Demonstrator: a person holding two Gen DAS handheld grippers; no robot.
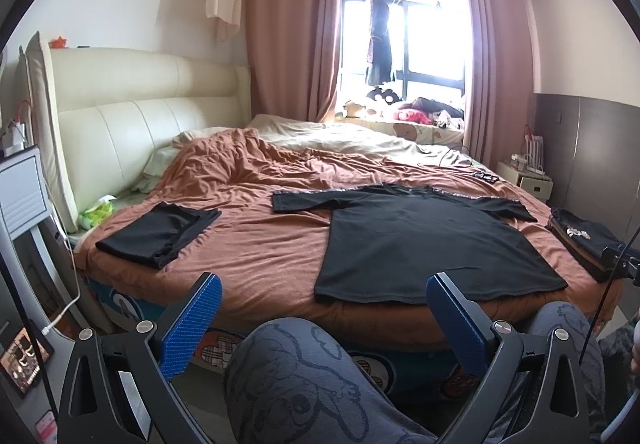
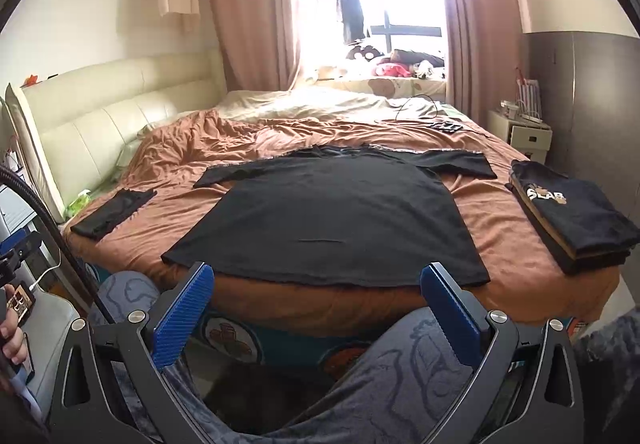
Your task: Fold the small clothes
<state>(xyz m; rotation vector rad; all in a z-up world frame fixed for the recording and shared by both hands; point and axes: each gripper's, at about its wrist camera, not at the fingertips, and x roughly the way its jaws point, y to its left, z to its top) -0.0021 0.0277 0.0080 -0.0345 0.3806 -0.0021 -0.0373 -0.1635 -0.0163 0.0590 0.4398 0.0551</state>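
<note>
Your black T-shirt (image 2: 332, 212) lies spread flat on the orange bedcover (image 2: 508, 228), sleeves out to each side, hem toward you at the near edge of the bed. It has no fold in it yet, so this one is all still to do.

Both tools are held back from the bed, over your knees. The left tool (image 1: 324, 320) has its blue pads wide apart with nothing between them, and the right tool (image 2: 316, 308) stands the same way, empty and spread.

As for progress: a folded black garment (image 1: 160, 234) sits on the left side of the bedcover, well apart from the shirt, and it looks finished. On the right side sits a stack of clothes (image 2: 576, 220), the top one dark with a printed logo (whether these are done pieces or the pile still waiting, the views do not settle). My reading is that you are part-way through, with at least one piece done and the spread shirt next.

A sleeve fold inward seems the likely first step.
</note>
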